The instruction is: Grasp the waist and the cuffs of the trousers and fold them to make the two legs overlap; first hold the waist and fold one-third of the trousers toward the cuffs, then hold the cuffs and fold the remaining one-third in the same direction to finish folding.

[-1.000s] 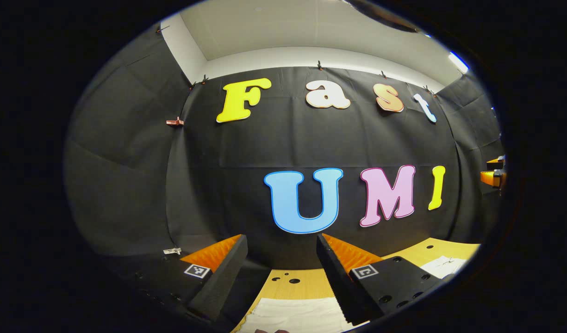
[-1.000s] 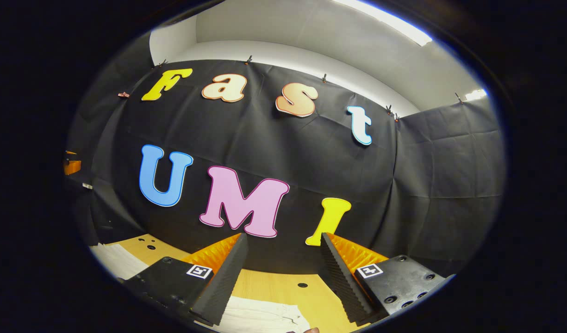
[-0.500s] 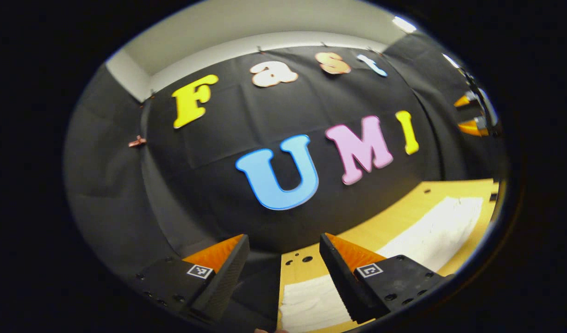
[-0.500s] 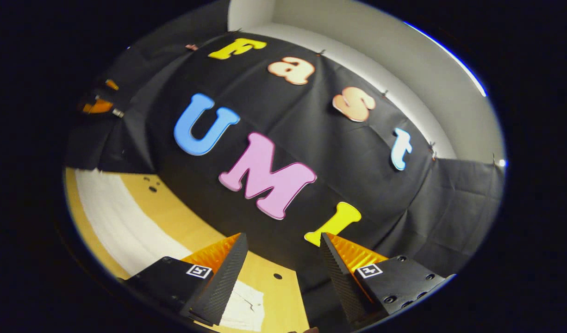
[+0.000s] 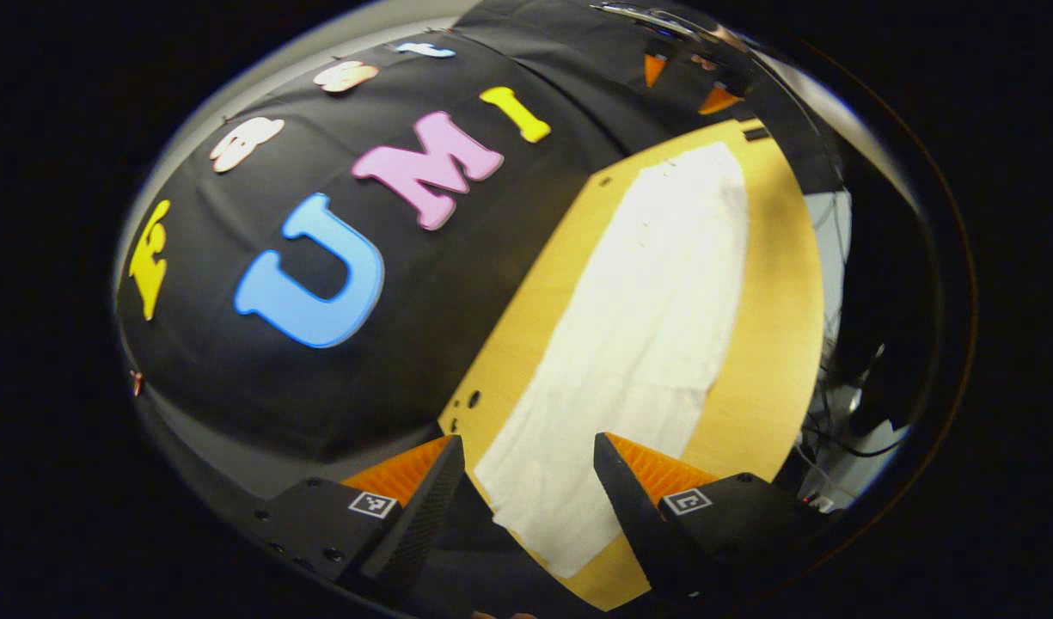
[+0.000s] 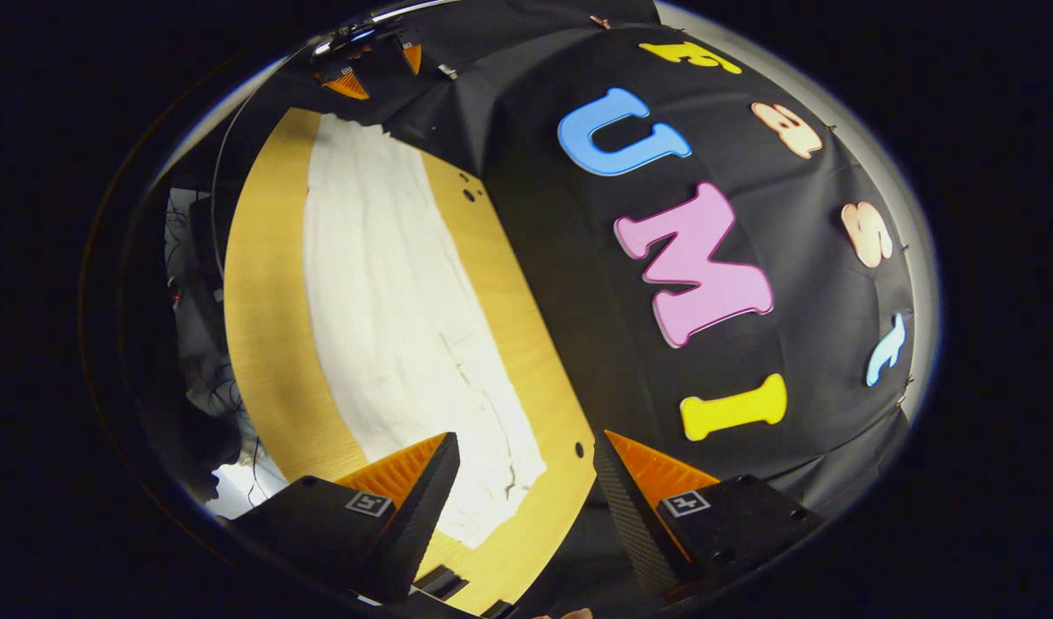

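Note:
White trousers (image 5: 646, 318) lie flat and stretched out on the wooden table (image 5: 775, 344). In the left gripper view their narrower end lies under my left gripper (image 5: 527, 440), which hovers open above it. My right gripper (image 5: 685, 82) is at the far end, its fingers apart. In the right gripper view the trousers (image 6: 380, 292) run away from my open right gripper (image 6: 527, 436), whose near end shows a seam line. The left gripper (image 6: 380, 70) is far off at the other end. Neither gripper holds anything.
The black cloth wall (image 5: 423, 292) borders the table's far long side. Small holes (image 6: 468, 196) dot the tabletop near that wall. Cables and dark clutter (image 5: 844, 404) lie beyond the table's near long edge (image 6: 234, 344).
Both grippers have tipped down and rolled from facing the wall to facing each other along the table. The whole length of the trousers has come into view. Both stayed open.

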Demonstrator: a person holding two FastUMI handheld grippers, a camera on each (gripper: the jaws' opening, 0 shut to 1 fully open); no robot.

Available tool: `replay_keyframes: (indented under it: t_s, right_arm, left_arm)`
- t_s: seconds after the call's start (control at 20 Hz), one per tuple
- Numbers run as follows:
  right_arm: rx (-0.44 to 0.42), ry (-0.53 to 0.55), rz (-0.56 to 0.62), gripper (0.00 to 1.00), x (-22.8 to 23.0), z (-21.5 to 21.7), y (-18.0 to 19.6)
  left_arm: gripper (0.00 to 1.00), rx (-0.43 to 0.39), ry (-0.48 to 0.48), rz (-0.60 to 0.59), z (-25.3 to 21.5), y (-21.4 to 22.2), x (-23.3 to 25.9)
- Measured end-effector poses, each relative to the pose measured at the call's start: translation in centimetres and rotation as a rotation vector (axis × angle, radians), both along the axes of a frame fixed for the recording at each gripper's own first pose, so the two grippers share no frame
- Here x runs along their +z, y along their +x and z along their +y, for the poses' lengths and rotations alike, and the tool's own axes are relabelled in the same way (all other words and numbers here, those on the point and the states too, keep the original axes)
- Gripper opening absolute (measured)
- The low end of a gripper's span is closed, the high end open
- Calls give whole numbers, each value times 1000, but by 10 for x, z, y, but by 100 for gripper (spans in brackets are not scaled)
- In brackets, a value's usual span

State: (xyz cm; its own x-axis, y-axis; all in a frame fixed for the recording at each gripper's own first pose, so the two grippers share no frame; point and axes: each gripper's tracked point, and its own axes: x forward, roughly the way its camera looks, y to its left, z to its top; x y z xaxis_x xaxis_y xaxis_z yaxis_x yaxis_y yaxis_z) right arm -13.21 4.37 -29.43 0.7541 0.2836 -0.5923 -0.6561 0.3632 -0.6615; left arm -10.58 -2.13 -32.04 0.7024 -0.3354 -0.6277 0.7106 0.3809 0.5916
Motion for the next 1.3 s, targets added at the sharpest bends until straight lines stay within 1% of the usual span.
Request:
replay_keyframes:
  t_s: [0.05, 0.1, 0.25, 0.35, 0.5, 0.7, 0.9, 0.95, 1.0, 1.05, 1.1, 1.15, 1.2, 1.25, 1.3]
  right_arm:
    - [12, -31, 50, 97, -24, -8, -5]
    - [19, -48, 74, 97, -37, -13, -8]
    - [41, -102, 130, 97, -68, -29, -14]
    - [38, -109, 170, 97, -88, -36, -15]
    - [27, -124, 218, 97, -113, -45, -14]
    - [25, -158, 257, 97, -138, -57, -13]
    - [35, -166, 278, 97, -153, -55, -8]
    - [40, -170, 281, 97, -155, -55, -6]
    - [43, -174, 284, 97, -158, -55, -4]
    - [45, -177, 287, 97, -161, -56, -2]
    - [43, -180, 290, 97, -163, -57, 0]
    - [41, -183, 292, 97, -165, -58, 2]
    - [39, -182, 297, 97, -168, -58, 4]
    - [41, -181, 305, 97, -171, -58, 4]
    - [46, -184, 310, 97, -173, -58, 5]
  left_arm:
    - [96, -49, 84, 87, 8, -10, -38]
    - [96, -72, 134, 131, 14, -18, -58]
    - [96, -124, 252, 194, 31, -20, -89]
    - [96, -133, 322, 237, 42, -17, -107]
    - [96, -122, 362, 296, 52, -16, -128]
    - [95, -126, 408, 272, 54, 13, -135]
    - [94, -130, 432, 274, 53, 39, -144]
    - [92, -125, 433, 298, 53, 42, -148]
    - [87, -119, 441, 311, 55, 47, -150]
    - [77, -117, 449, 319, 53, 52, -153]
    - [74, -109, 457, 330, 54, 55, -156]
    - [65, -101, 462, 336, 54, 59, -159]
    - [61, -99, 462, 345, 55, 60, -161]
    - [53, -95, 464, 351, 54, 61, -164]
    - [47, -92, 470, 352, 54, 62, -166]
